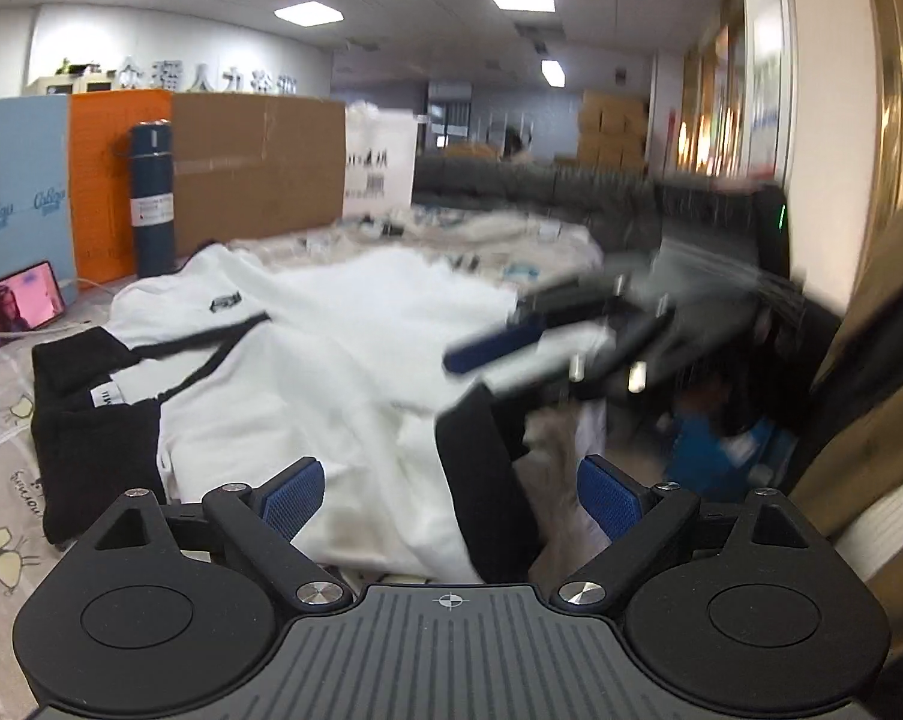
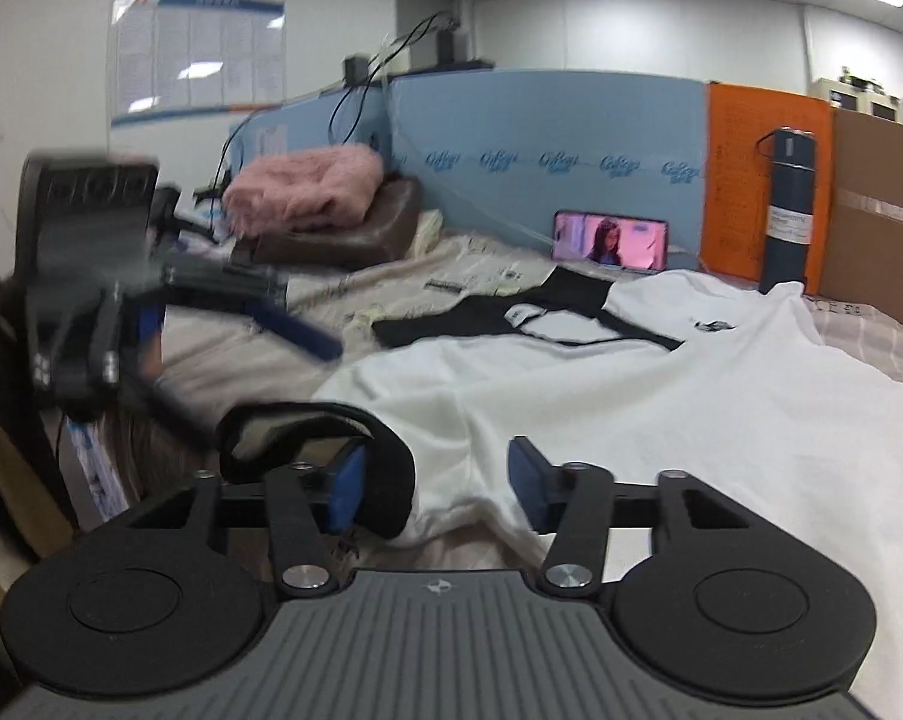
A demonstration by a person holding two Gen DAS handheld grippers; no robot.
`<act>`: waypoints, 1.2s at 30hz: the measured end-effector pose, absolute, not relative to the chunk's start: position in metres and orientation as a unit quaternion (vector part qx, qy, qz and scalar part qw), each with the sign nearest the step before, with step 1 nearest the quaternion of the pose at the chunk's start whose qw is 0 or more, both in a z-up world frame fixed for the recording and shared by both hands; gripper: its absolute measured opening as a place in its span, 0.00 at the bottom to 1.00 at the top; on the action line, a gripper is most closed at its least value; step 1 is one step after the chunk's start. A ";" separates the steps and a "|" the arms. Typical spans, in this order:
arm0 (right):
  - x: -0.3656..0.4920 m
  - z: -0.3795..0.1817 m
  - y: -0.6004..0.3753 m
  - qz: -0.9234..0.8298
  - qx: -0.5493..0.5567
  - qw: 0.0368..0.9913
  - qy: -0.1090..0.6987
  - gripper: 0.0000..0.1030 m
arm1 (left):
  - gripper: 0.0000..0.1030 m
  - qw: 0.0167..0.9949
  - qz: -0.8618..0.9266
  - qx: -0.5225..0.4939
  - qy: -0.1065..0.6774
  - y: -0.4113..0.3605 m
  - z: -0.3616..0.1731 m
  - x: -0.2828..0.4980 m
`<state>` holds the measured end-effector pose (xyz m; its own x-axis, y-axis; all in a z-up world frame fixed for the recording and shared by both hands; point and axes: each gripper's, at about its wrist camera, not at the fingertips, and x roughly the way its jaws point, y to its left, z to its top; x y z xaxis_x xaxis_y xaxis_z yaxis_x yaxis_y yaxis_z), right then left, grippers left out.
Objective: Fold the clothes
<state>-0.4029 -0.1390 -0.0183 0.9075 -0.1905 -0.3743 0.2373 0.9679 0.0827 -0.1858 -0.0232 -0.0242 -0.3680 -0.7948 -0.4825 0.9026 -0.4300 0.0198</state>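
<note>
A white T-shirt [image 1: 343,348] [image 2: 631,396] with a black collar [image 1: 91,420] [image 2: 481,315] lies spread on a cloth-covered surface. A black sleeve cuff [image 1: 487,480] [image 2: 385,480] curls up at the near edge. My left gripper [image 1: 451,501] stands wide open over the white fabric and this cuff. It shows blurred at the left of the right wrist view [image 2: 265,393]. My right gripper [image 2: 436,491] is open, with the cuff against its left pad and white fabric in the gap; the pads do not press. In the left wrist view the right gripper [image 1: 481,369] is blurred above the cuff.
A phone [image 1: 19,306] [image 2: 610,240] with a lit screen and a dark blue bottle [image 1: 151,198] [image 2: 790,210] stand at the back by blue and orange panels and a cardboard box [image 1: 259,162]. A pink blanket [image 2: 307,186] rests on a brown cushion. The surface's edge drops off beside the cuff.
</note>
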 end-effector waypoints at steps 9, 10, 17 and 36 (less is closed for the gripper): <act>-0.482 -0.019 -0.139 -0.230 0.176 0.948 0.133 0.70 | 0.48 0.540 -0.799 0.254 0.077 -0.029 -0.037 -0.199; -0.497 -0.022 -0.140 -0.262 0.204 0.936 0.119 0.72 | 0.48 0.537 -0.801 0.253 0.079 -0.030 -0.038 -0.199; -0.576 -0.053 -0.139 -0.411 0.365 0.834 0.031 0.76 | 0.48 0.526 -0.811 0.241 0.087 -0.035 -0.041 -0.198; -0.603 -0.044 -0.157 -0.465 0.402 0.779 -0.121 0.03 | 0.07 0.524 -0.827 0.202 0.032 -0.024 -0.023 -0.207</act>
